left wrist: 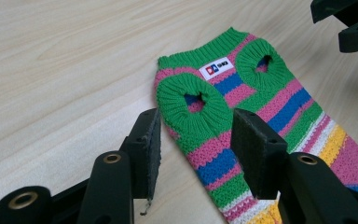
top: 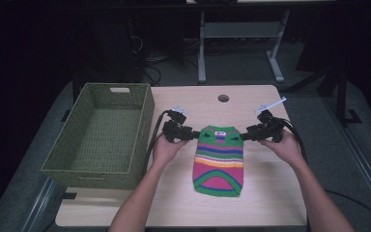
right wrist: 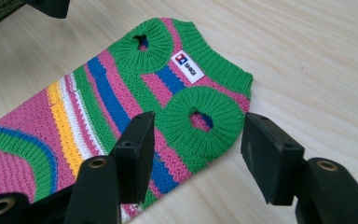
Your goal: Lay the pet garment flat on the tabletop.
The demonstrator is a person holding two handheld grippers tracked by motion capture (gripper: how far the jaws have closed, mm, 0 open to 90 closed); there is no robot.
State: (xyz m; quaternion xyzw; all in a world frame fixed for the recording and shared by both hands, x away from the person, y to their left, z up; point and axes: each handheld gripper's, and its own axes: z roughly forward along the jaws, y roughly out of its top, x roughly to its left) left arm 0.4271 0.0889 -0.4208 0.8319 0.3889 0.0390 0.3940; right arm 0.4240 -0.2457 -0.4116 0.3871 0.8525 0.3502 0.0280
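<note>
Striped knitted sweater [top: 219,159] lying flat on the wooden table [top: 270,203], collar end away from the person, just right of the green woven basket [top: 101,135]. Left gripper [top: 193,135] and right gripper [top: 245,137] at its two armhole corners, jaws apart, nothing clamped

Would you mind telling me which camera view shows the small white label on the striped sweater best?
The left gripper view: the white label sits upright, its red-and-blue logo clear. The right gripper view shows it equally large but turned sideways; the high view gives only a tiny patch.
</note>
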